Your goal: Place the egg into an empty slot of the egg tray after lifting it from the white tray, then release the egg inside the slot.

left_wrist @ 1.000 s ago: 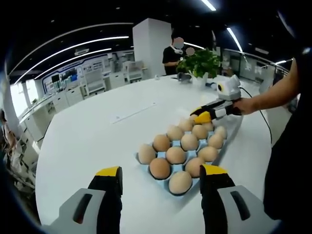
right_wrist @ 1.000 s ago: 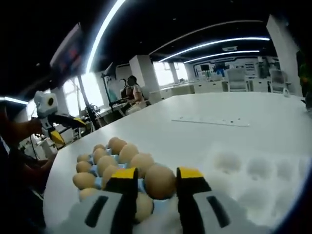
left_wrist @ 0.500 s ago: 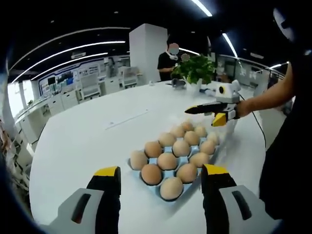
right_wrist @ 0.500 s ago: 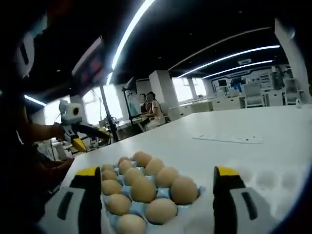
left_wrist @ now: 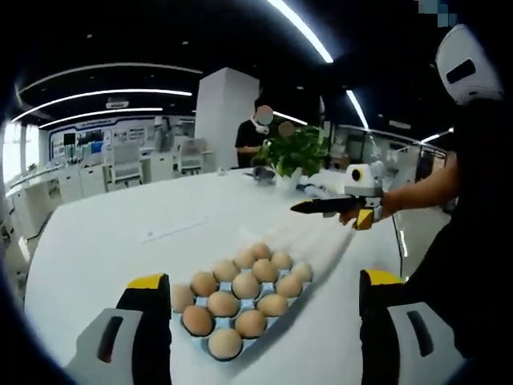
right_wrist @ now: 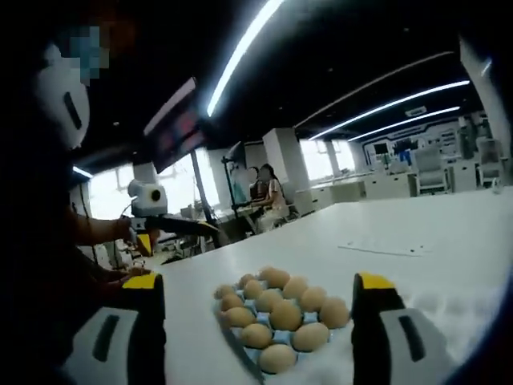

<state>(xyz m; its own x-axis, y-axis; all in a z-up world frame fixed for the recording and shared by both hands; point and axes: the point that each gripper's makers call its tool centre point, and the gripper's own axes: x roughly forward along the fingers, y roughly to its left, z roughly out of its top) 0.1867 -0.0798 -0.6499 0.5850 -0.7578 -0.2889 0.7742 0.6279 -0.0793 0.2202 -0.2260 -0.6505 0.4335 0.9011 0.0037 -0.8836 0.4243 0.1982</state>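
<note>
A blue egg tray (left_wrist: 207,346) lies on the white table (left_wrist: 96,233), and several brown eggs (left_wrist: 245,286) sit in its slots. Beyond it lies the white dimpled tray (left_wrist: 325,237). My left gripper (left_wrist: 264,281) hovers above the near end of the egg tray, open wide and holding nothing. My right gripper (left_wrist: 341,207) hangs in the air past the white tray, in a person's hand. In the right gripper view my right gripper (right_wrist: 258,282) is open and empty above the egg tray (right_wrist: 239,350) and its eggs (right_wrist: 286,315). The white tray (right_wrist: 461,313) is at the lower right. My left gripper (right_wrist: 164,224) is at the far left.
A potted plant (left_wrist: 298,152) stands at the far end of the table, with a person (left_wrist: 255,140) and a white pillar (left_wrist: 215,112) behind it. A thin paper strip (left_wrist: 180,229) lies on the table. More people (right_wrist: 268,192) are at desks beyond.
My right gripper was shut on an egg over the egg tray, then opened and left it in a slot. Both grippers have since drawn up and back from the trays.
</note>
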